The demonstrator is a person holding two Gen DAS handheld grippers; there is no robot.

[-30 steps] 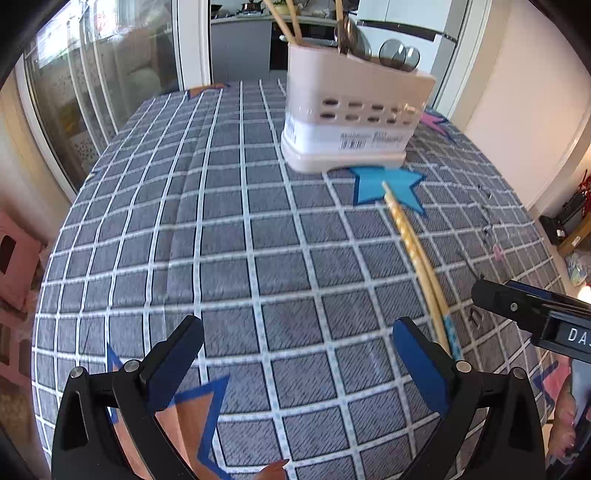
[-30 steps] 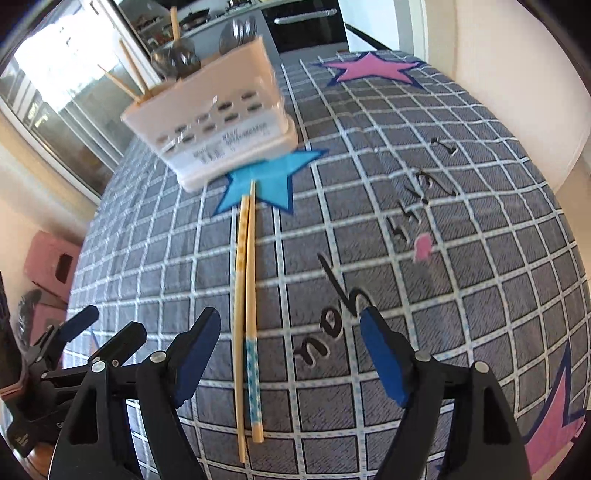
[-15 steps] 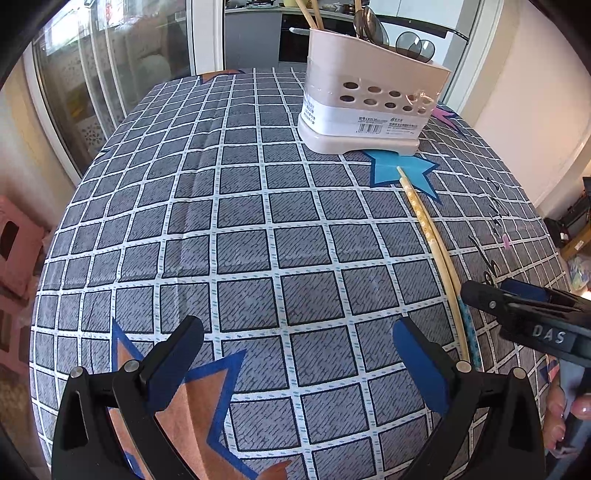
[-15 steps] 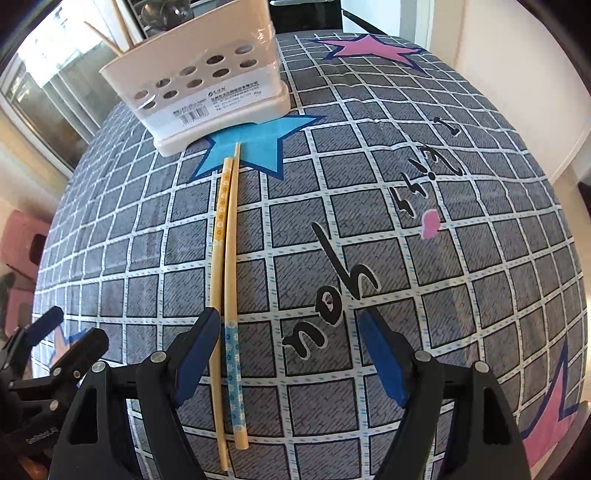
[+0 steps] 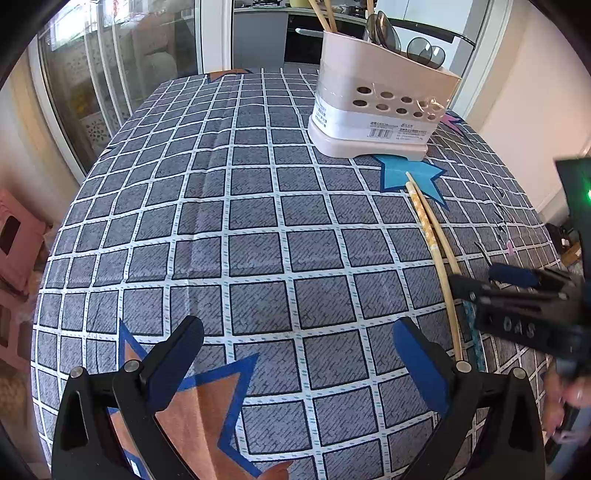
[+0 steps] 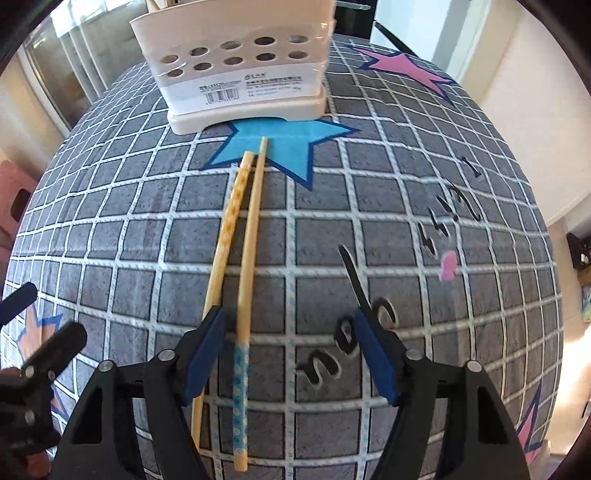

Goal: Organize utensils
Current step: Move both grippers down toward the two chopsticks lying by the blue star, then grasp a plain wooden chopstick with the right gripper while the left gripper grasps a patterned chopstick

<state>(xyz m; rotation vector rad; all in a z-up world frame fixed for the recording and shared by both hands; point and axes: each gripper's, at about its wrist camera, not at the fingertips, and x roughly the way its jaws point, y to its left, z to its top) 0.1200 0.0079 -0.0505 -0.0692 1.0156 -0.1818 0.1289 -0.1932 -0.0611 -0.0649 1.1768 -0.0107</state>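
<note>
Two wooden chopsticks lie side by side on the checked tablecloth, pointing at the white utensil holder [image 6: 240,74] [image 5: 376,110]. One has an orange-patterned far end [image 6: 231,221]; the other has a blue-patterned near end [image 6: 244,280] [image 5: 443,251]. My right gripper [image 6: 290,354] [image 5: 480,280] hangs low over their near ends, jaws closing. The blue-ended stick lies between the pads, untouched, and the other runs under the left finger [image 6: 205,350]. My left gripper [image 5: 297,365] [image 6: 44,317] is open over bare cloth to the left, with nothing between its fingers.
The holder stands at the far side on a blue star [image 6: 280,144] and holds spoons [image 5: 421,50] and more chopsticks [image 5: 323,16]. The grey checked cloth [image 5: 258,221] drops off at the table's edges. A pink stool [image 5: 14,240] stands on the floor to the left.
My right gripper has come down and shifted sideways over the chopsticks' near ends, its wrist has rolled and its jaws have narrowed. The left gripper has hardly moved.
</note>
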